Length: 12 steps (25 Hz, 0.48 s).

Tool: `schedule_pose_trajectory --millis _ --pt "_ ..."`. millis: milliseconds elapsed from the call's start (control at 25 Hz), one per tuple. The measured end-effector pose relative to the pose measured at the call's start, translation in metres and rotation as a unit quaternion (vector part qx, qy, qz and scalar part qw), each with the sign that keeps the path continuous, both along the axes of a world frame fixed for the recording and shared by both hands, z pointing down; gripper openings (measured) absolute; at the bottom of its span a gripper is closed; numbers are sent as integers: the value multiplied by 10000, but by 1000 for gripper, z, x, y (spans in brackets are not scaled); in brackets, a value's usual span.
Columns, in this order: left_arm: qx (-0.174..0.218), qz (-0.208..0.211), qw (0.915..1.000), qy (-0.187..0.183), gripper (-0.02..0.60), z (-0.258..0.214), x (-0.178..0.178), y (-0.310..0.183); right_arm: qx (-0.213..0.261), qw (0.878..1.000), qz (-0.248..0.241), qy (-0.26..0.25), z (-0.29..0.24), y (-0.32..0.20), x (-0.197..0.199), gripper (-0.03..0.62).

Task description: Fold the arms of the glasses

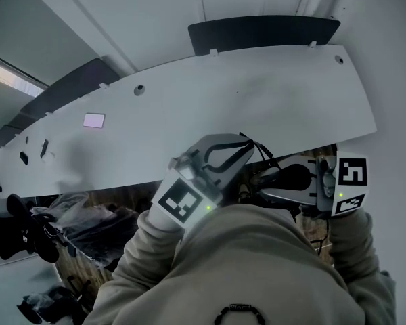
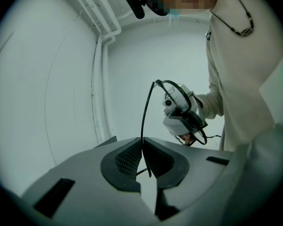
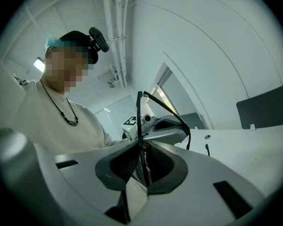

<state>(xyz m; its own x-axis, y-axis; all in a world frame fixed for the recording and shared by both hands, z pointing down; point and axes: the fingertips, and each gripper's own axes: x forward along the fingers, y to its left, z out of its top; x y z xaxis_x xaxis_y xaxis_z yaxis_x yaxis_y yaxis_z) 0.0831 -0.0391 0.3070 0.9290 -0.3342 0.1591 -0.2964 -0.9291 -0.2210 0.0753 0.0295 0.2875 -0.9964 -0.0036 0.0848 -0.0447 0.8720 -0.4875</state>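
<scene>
The black glasses point(image 2: 144, 121) hang in the air before the person's chest, just off the near edge of the white counter point(image 1: 257, 93), held between both tools. The left hand-held gripper point(image 2: 142, 149) is pressed together on one thin arm. The right hand-held gripper point(image 3: 141, 150) pinches another thin black part of the glasses.

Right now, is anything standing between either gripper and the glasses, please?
Nothing visible does. The left gripper is shut on one thin arm of the glasses, and the right gripper is shut on another part of them.
</scene>
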Motion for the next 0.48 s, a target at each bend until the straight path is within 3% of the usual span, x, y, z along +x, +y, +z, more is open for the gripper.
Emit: schedule_pose_trajectory --millis 480 --pt "-299 126 9989 337 18 2 3 10 80 10000 6 12 -2 -5 -2 60"
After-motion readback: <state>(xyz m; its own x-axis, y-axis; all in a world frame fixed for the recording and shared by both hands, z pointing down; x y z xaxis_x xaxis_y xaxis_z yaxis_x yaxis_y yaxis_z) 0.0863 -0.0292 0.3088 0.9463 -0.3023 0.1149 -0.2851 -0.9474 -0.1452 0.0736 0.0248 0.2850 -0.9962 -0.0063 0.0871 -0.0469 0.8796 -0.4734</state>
